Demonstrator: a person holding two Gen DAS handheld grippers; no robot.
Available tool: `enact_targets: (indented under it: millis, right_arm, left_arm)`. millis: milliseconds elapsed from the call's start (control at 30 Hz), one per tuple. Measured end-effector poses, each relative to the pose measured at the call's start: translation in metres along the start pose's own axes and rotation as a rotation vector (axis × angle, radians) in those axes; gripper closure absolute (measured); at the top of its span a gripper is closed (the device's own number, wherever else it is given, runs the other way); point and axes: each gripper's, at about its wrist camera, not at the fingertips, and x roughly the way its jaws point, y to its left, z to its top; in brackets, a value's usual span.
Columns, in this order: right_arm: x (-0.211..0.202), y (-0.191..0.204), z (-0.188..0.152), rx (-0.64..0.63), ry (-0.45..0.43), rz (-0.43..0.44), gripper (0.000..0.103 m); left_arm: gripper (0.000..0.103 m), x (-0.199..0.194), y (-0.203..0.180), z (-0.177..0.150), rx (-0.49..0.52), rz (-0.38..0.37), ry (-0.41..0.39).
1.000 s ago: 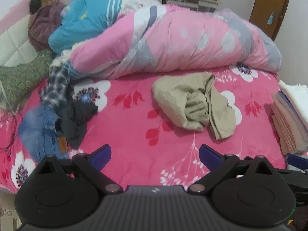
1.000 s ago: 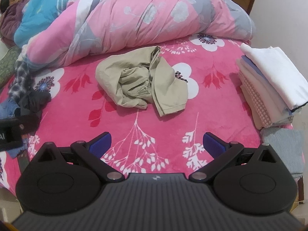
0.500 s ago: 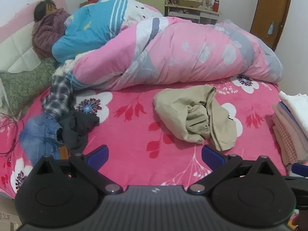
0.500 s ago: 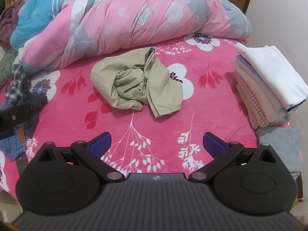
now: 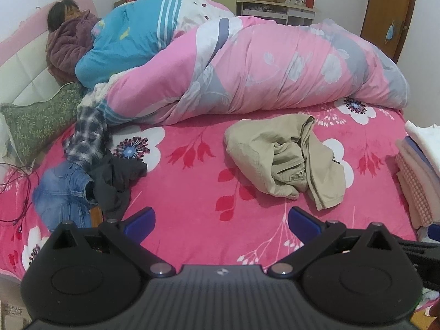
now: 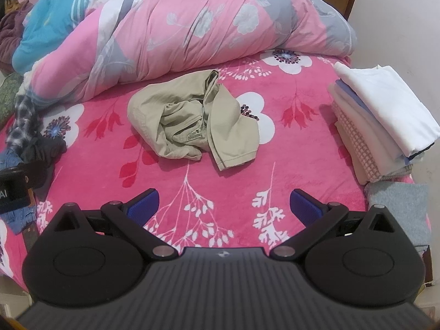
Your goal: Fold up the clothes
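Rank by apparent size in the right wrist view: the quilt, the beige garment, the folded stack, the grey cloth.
1. quilt
2. beige garment and folded stack look alike in size; unranked.
3. grey cloth, partly hidden by the gripper.

1. Stack of folded pale clothes [image 5: 420, 170]: cut off by the left wrist view's right edge.
2. Blue denim jeans [image 6: 16, 214]: mostly hidden behind the black left gripper body [image 6: 13, 189].
3. Small white label on the crumpled beige garment [image 6: 194, 136]: print too small to read.

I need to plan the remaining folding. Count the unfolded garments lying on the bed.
4: khaki garment mid-bed; plaid shirt, dark grey garment and jeans heaped at the left edge. More may be hidden in that heap or under the quilt.
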Motion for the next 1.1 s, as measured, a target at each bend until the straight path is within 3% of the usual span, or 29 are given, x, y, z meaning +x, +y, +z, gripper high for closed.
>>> enact_targets:
  millis: [1100]
  right_arm:
    - [-0.0041,-0.0004,0.0051,-0.01,-0.004,0.001,0.001]
  left_arm:
    - [0.0,-0.001,-0.0054,-0.0021,0.001,0.006,0.008]
